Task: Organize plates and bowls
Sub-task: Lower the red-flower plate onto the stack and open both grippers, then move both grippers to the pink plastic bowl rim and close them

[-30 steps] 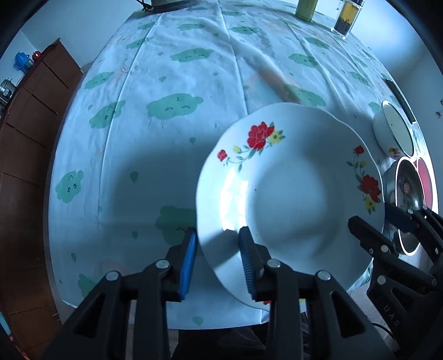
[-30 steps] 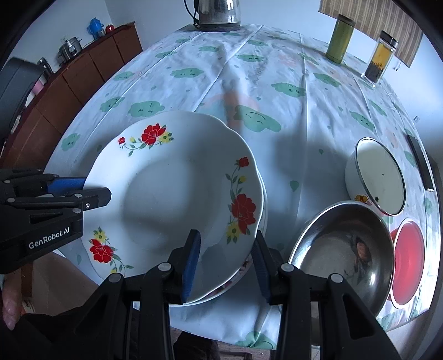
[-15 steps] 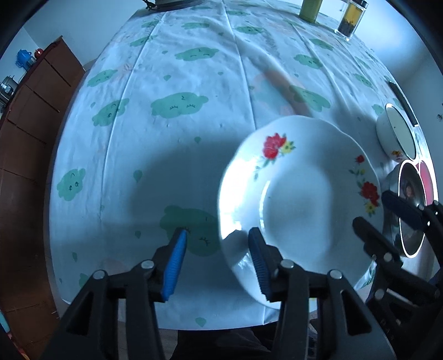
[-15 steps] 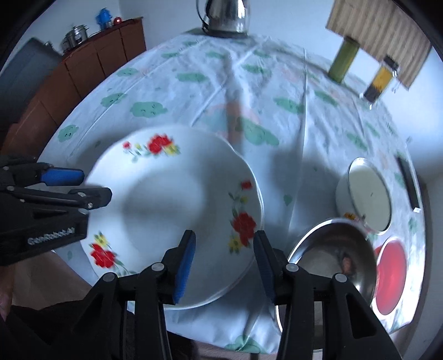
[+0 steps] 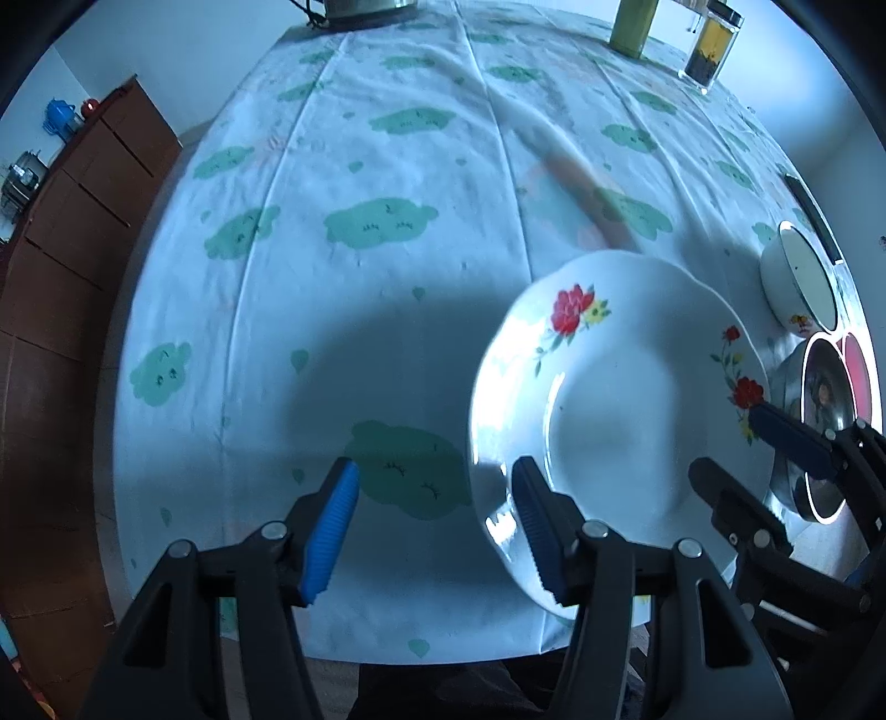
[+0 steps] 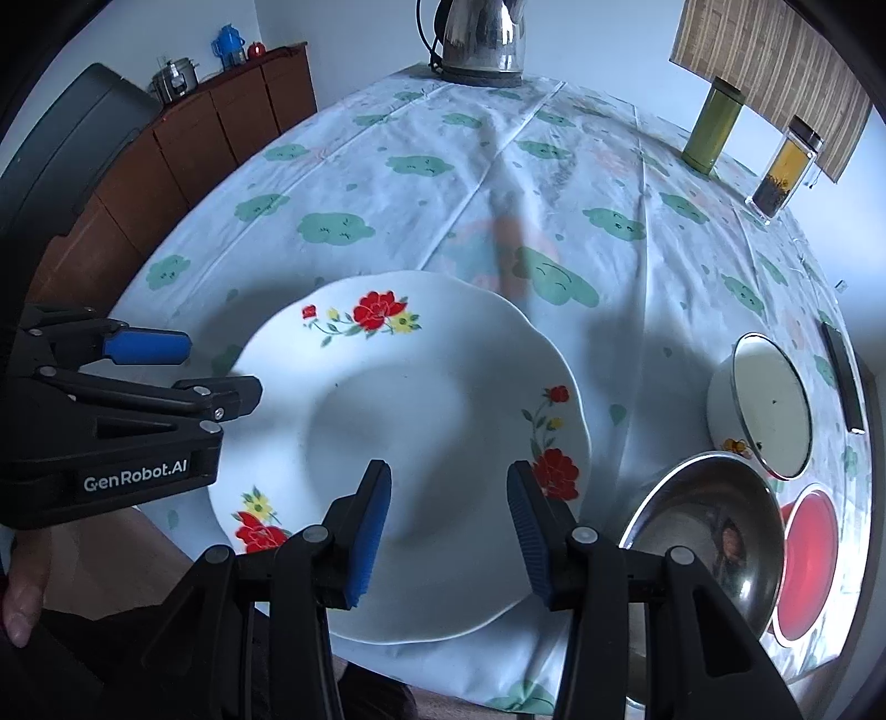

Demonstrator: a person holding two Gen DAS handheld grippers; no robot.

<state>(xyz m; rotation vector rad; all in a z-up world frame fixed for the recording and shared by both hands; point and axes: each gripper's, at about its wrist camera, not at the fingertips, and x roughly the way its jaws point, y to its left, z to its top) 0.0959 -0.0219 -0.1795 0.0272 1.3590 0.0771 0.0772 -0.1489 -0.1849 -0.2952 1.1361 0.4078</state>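
A white plate with red flowers [image 6: 421, 421] lies near the table's front edge, also in the left wrist view [image 5: 614, 399]. My left gripper [image 5: 434, 526] is open and empty, at the plate's left rim. My right gripper [image 6: 448, 526] is open and empty, above the plate's near rim. A steel bowl [image 6: 714, 543], a white enamel bowl [image 6: 769, 404] and a red bowl [image 6: 808, 559] sit to the plate's right. In the left wrist view the steel bowl [image 5: 819, 399] and enamel bowl [image 5: 803, 282] show at the right edge.
The table has a cloud-print cloth [image 6: 470, 183]. A kettle [image 6: 482, 39], a green canister [image 6: 711, 127] and a glass tea jar [image 6: 783, 166] stand at the far side. A dark phone [image 6: 841, 382] lies at the right edge. A wooden cabinet [image 5: 72, 221] stands to the left.
Both grippers have opened wider and drawn back from the plate's rim. The plate now lies flat on the table, free of both grippers.
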